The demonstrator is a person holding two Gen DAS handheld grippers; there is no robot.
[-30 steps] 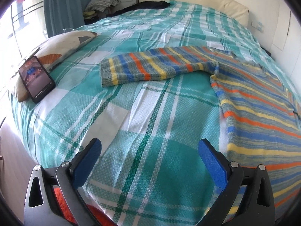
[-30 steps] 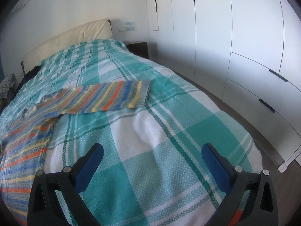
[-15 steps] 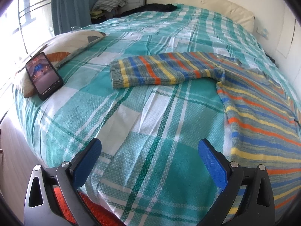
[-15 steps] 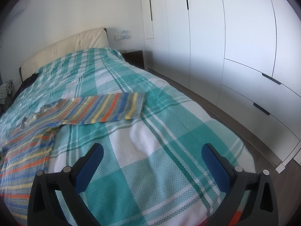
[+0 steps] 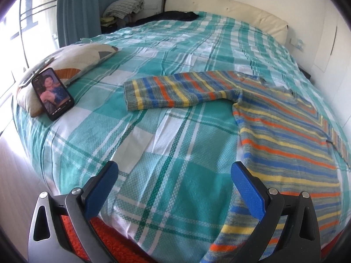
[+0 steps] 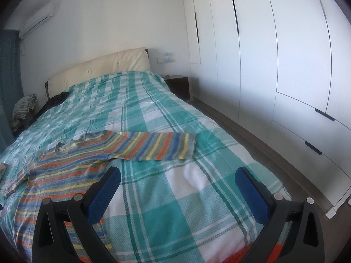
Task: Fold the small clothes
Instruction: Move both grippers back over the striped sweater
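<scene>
A striped sweater [image 5: 283, 131] in orange, blue, yellow and grey lies flat on the teal plaid bedspread [image 5: 166, 144]. One sleeve [image 5: 175, 91] stretches out to the left in the left wrist view. In the right wrist view the sweater [image 6: 65, 175] lies at the left and its other sleeve [image 6: 158, 145] reaches right. My left gripper [image 5: 174, 175] hangs open above the bed's near edge, just left of the sweater's hem. My right gripper [image 6: 177, 180] is open too, held over the bedspread near the foot of the bed, with nothing between its fingers.
A phone [image 5: 52, 93] with a lit screen leans on a patterned pillow [image 5: 65, 65] at the bed's left edge. Folded cloth [image 5: 122, 7] and a dark garment [image 5: 173, 15] lie near the headboard [image 5: 230, 13]. White wardrobes [image 6: 285, 65] stand along the right side, and a nightstand [image 6: 177, 85].
Both grippers have drawn back and risen from the bed, so more of the room and the bed's edge shows. Both stay open. The sweater has not moved.
</scene>
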